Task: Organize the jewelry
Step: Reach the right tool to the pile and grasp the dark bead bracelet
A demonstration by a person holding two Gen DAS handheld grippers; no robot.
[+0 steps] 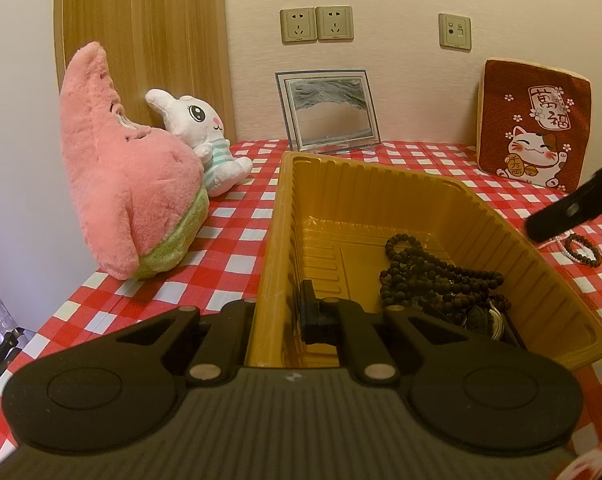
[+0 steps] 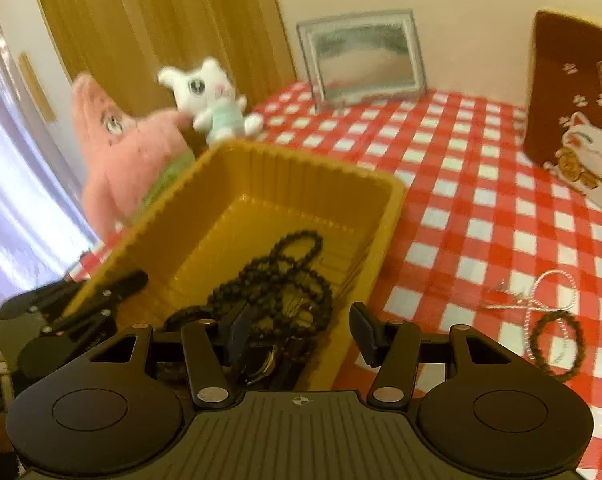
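Left wrist view: the red cushion (image 1: 535,124) against the wall bears Chinese characters in a white panel above a beckoning cat, whose coin carries more characters too small to read. A red-and-white checked cloth (image 1: 237,236) covers the counter, which meets a cream wall with sockets (image 1: 316,25) and a wood panel. A framed picture (image 1: 328,111) leans at the back; a pink plush (image 1: 129,184) and a white rabbit (image 1: 205,140) sit on the left. The left gripper (image 1: 279,316) has its jaws clenched on the near left wall of the yellow tray (image 1: 381,192). Black beads (image 1: 437,276) lie heaped in the tray's near right corner. A dark bracelet (image 1: 583,250) lies on the cloth just past the tray's right rim.

Right wrist view: the right gripper (image 2: 301,336) hangs over the tray's near right corner, jaws released and empty, one on each side of the rim. The bracelet and a pale cord (image 2: 541,300) lie right of it, with bare cloth beyond to the cushion.
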